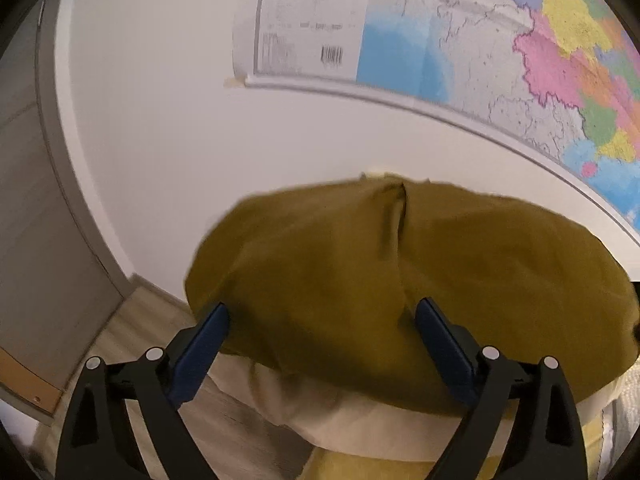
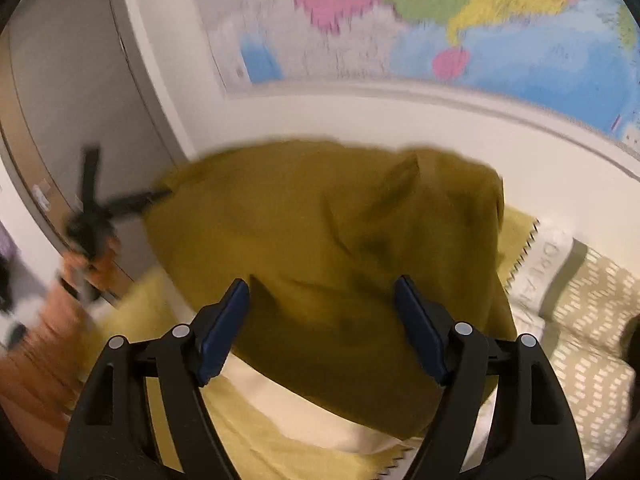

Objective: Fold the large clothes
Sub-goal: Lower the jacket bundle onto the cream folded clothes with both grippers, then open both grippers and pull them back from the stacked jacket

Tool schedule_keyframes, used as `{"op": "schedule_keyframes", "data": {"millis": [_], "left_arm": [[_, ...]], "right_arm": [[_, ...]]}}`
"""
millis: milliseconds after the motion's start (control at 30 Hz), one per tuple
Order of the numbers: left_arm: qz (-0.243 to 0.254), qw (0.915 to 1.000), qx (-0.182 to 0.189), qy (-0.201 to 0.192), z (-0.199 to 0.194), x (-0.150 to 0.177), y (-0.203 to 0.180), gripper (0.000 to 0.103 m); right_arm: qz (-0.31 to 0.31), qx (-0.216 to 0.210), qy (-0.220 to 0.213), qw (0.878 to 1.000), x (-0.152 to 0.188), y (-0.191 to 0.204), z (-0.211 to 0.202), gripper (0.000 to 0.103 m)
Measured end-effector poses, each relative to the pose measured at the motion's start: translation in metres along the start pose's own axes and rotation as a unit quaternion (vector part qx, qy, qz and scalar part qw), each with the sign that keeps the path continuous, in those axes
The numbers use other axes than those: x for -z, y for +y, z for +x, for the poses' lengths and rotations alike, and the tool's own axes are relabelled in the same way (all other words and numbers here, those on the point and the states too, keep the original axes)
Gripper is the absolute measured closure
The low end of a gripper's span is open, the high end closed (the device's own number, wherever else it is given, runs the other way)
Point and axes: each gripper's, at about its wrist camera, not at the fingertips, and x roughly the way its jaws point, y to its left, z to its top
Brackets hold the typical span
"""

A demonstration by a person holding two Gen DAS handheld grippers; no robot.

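An olive-green garment is seen spread in a broad rounded heap on a bed, over a pale cream sheet and a yellow blanket. A coloured wall map is pinned to the white wall behind. The left claw is held just above the near edge of the garment with its jaws apart and nothing between the pads. The right claw is likewise held open over the cloth, gripping nothing. A patterned pillow is seen at the right of the bed. In the right wrist view the left claw is glimpsed, blurred, in a hand at the garment's left edge. The folding is judged to be partly done: the garment appears doubled over once, with creases left, and further folds and smoothing are thought to remain.
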Motion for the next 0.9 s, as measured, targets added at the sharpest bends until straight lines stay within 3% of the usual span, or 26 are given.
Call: {"op": "schedule_keyframes", "data": {"millis": [100,267,400,433,500,800,900], "left_arm": [[-0.021,0.9998,0.002,0.006,0.004,0.0,0.004,0.011],[0.012,0.9979,-0.053,-0.034,-0.024,0.007,-0.03,0.016],[0.052,0.9965,-0.005,-0.066,-0.051,0.025,-0.068,0.013],[0.069,0.9951,0.025,-0.066,-0.054,0.031,-0.081,0.012],[0.083,0.9942,0.04,-0.056,-0.051,0.038,-0.095,0.012],[0.078,0.9951,0.003,-0.06,-0.059,0.057,-0.112,0.012],[0.087,0.9938,0.011,-0.068,-0.068,0.062,-0.121,0.011]], "right_arm": [[0.016,-0.011,-0.006,1.0,0.006,-0.005,0.004,0.029],[0.033,-0.008,-0.04,0.999,0.012,-0.005,-0.028,0.028],[0.017,0.019,-0.042,0.999,0.025,-0.004,-0.036,0.028],[0.012,0.027,-0.029,0.999,0.029,-0.004,-0.033,0.028],[0.003,0.037,0.007,0.999,0.037,-0.004,-0.018,0.028],[0.02,0.036,-0.024,0.999,0.049,0.0,-0.044,0.022],[0.027,0.027,-0.043,0.998,0.049,0.0,-0.056,0.023]]}}
